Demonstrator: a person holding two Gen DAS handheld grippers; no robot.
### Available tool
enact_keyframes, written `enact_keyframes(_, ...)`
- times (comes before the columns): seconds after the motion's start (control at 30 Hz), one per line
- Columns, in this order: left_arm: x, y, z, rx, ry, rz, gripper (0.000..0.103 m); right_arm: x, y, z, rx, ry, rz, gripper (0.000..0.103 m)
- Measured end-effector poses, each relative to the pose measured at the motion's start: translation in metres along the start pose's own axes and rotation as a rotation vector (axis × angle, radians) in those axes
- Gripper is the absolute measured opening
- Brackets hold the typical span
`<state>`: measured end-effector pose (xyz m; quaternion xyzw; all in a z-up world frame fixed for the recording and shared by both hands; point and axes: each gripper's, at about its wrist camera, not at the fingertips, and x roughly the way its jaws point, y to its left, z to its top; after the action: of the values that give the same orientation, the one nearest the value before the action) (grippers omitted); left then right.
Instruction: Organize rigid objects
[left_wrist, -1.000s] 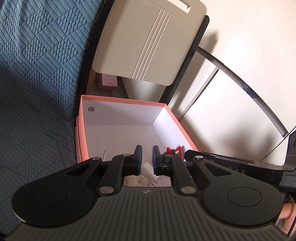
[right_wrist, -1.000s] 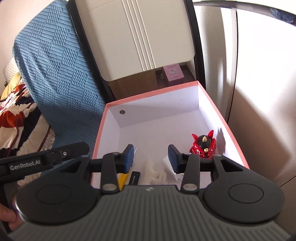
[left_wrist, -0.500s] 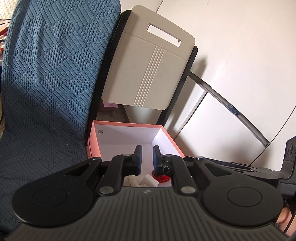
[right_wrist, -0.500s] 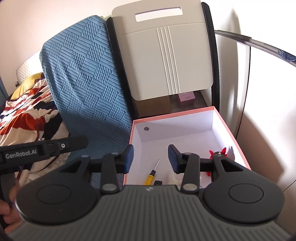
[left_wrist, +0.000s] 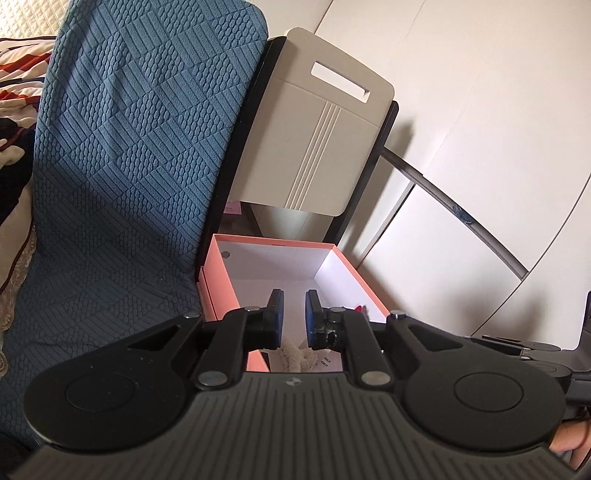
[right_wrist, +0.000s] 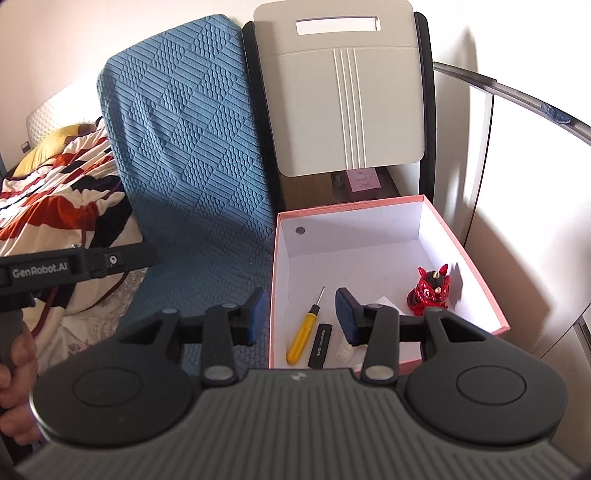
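A pink box (right_wrist: 476, 254) with a white inside sits on the floor; it also shows in the left wrist view (left_wrist: 218, 291). In it lie a yellow screwdriver (right_wrist: 303, 332), a black stick (right_wrist: 320, 345), a red figurine (right_wrist: 430, 291), a fluffy white thing (left_wrist: 295, 356) and a white block (right_wrist: 386, 301). My right gripper (right_wrist: 301, 314) is open and empty above the box's near left edge. My left gripper (left_wrist: 293, 314) has a narrow gap between its jaws, holds nothing, and is above the box's near end.
A blue textured cover (right_wrist: 192, 166) drapes over the bed to the left of the box. A beige folded chair (right_wrist: 347, 99) in a black frame stands behind the box. White cabinet doors (left_wrist: 461, 221) are on the right. A patterned quilt (right_wrist: 55, 192) lies far left.
Both grippers have pulled up and back from inside the box. More of the room and the box contents now show. Both stay empty.
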<state>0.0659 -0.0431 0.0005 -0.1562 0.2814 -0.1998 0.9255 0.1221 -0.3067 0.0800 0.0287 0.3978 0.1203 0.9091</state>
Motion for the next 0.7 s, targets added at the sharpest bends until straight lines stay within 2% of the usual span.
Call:
enact_keyframes(0.07,-0.005,0.003,-0.002,0.004,-0.001,0.004,0.015,0.000,0.005,-0.006,0.008,0.002,0.000,0.045)
enact_keyframes(0.13,-0.009,0.007,-0.005,0.000,0.000,0.005,0.034,0.002,0.008,-0.012,0.019,0.013,-0.009,0.050)
enact_keyframes(0.2,-0.013,0.010,-0.009,0.001,-0.010,0.027,0.080,0.004,0.009,-0.016,0.032,0.022,-0.030,0.058)
enact_keyframes(0.23,-0.015,0.011,-0.010,0.005,-0.018,0.051,0.088,0.004,0.010,-0.017,0.030,0.019,-0.039,0.067)
enact_keyframes(0.27,-0.016,0.012,-0.011,0.014,-0.026,0.071,0.095,0.003,0.011,-0.018,0.021,0.013,-0.051,0.080)
enact_keyframes(0.3,-0.017,0.013,-0.011,0.021,-0.027,0.083,0.097,0.003,0.012,-0.019,0.006,0.008,-0.068,0.086)
enact_keyframes(0.33,-0.018,0.015,-0.012,0.025,-0.022,0.089,0.098,0.003,0.014,-0.019,-0.008,0.001,-0.080,0.087)
enact_keyframes(0.5,-0.021,0.020,-0.012,0.030,-0.014,0.120,0.102,0.008,0.015,-0.020,0.020,0.032,-0.073,0.088)
enact_keyframes(0.7,-0.023,0.026,-0.012,0.014,-0.009,0.129,0.103,0.009,0.021,-0.023,0.021,0.037,-0.082,0.088)
